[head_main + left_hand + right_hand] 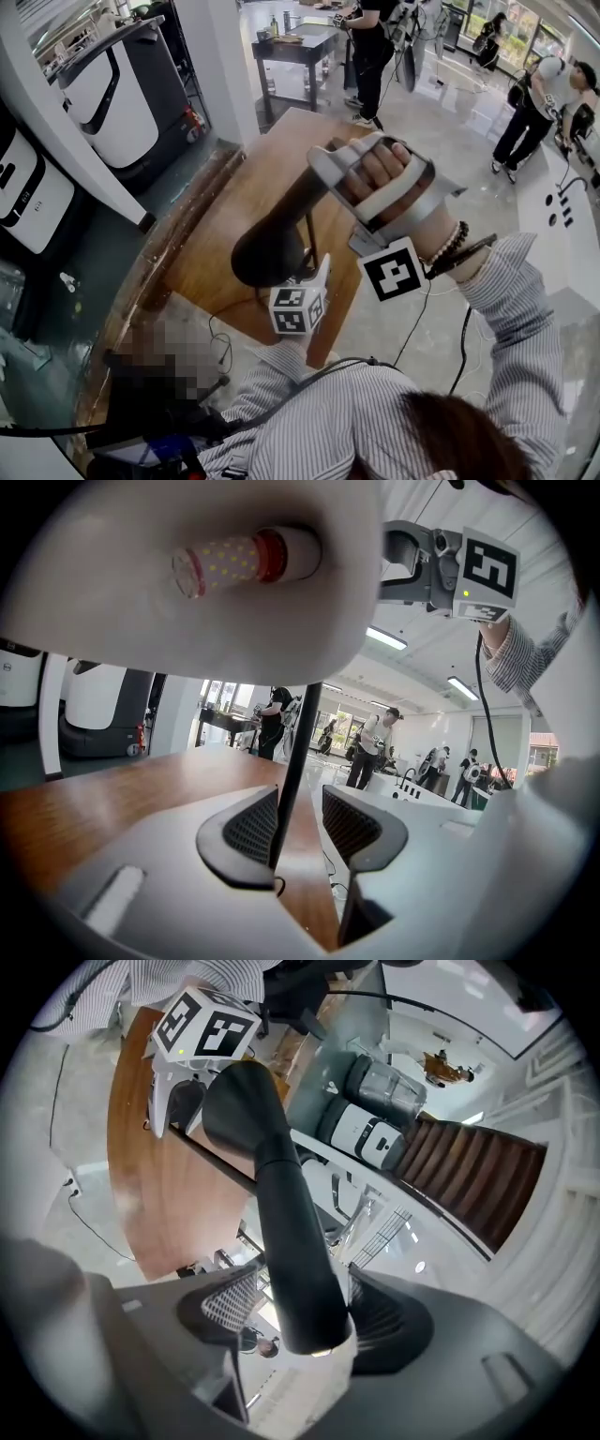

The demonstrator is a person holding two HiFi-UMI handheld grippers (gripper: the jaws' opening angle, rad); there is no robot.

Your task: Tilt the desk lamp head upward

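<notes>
A black desk lamp stands on a wooden table (pixel 239 187). Its cone-shaped head (pixel 272 248) sits on a thin black pole (pixel 292 752). My right gripper (pixel 323 178) reaches in from above at the head's narrow end. In the right gripper view the head's narrow end (pixel 291 1269) lies between the pads of that gripper (pixel 300 1312), which is open, with a slit of background showing at the left pad. My left gripper (pixel 305 822) is open around the pole, which runs close by the left pad and clear of the right one. From below, the head's white inside (pixel 141 621) and bulb (pixel 234 555) show.
The table's near edge (pixel 328 328) drops to a pale floor with cables (pixel 422 309). White machines (pixel 103 94) stand at the left, a dark table (pixel 295 47) behind. Several people (pixel 525 112) stand at the back and right.
</notes>
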